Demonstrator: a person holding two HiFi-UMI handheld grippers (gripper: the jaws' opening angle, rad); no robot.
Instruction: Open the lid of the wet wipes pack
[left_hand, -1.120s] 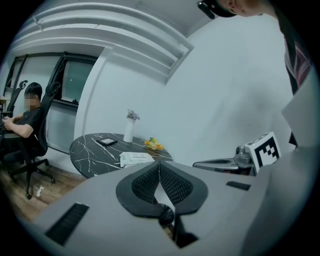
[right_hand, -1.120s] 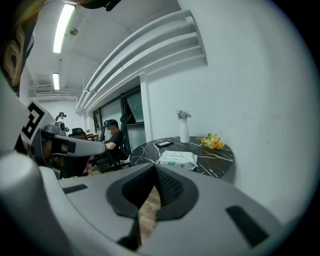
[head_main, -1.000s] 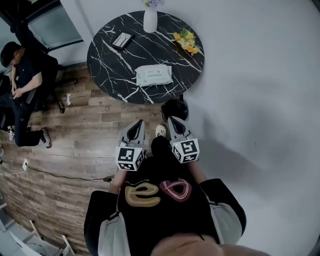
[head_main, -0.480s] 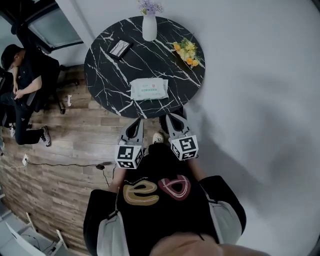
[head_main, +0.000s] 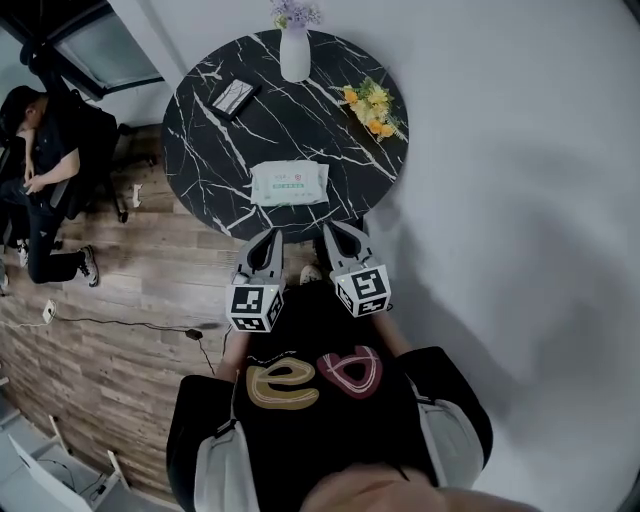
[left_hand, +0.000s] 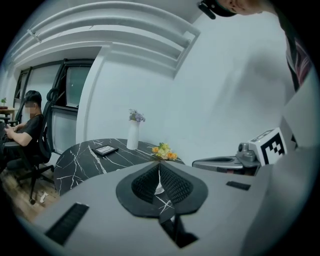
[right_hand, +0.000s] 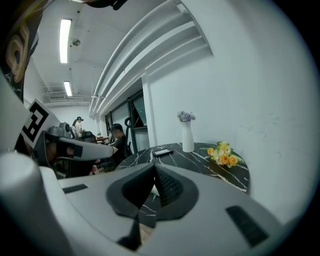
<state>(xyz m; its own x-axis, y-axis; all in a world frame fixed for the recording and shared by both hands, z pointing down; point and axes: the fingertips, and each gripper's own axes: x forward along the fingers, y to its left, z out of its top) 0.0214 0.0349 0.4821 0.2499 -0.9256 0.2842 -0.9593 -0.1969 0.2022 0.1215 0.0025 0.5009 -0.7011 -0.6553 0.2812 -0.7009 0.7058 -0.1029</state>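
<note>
This is the approach, I judge: nothing is touched yet. My left gripper (head_main: 267, 240) and right gripper (head_main: 336, 233) each have their jaws pressed together on nothing, side by side just short of the round black, white-veined marble table (head_main: 200, 120). The flat pale-green wet wipes pack (head_main: 289, 184) lies near the table's six o'clock edge, at twelve o'clock from me. Next I must reach over it, steady it with one gripper and part the other's jaws at the lid.
</note>
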